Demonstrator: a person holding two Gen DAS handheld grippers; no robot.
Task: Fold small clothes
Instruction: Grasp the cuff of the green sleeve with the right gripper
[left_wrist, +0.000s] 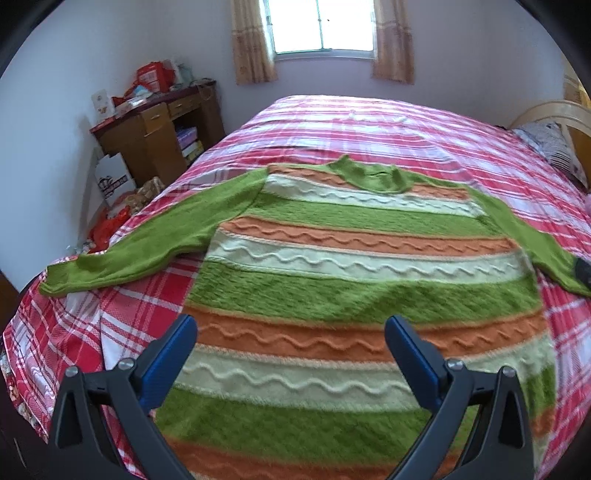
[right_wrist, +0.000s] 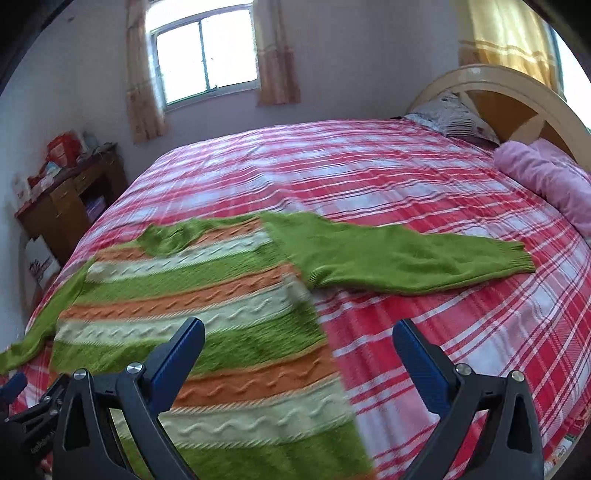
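- The sweater (left_wrist: 354, 280) (right_wrist: 207, 306), striped green, orange and cream, lies flat on the bedspread (left_wrist: 369, 125) (right_wrist: 332, 166), filling the centre and lower part of the left view, collar toward the top
- Both sleeves spread out: one (left_wrist: 147, 236) reaches the left edge of the left view, the other (right_wrist: 406, 258) runs to the right in the right view
- Left gripper (left_wrist: 290, 341) at the bottom of its frame, above the sweater's lower stripes, fingers wide apart, nothing between them
- Right gripper (right_wrist: 299, 345) at the bottom of its frame, above the sweater's side edge, fingers likewise spread, gripping nothing
- Desk (left_wrist: 159, 133) at upper left, window (left_wrist: 321, 26) at top, pillow (right_wrist: 450, 114) and pink roll (right_wrist: 546, 177) at upper right
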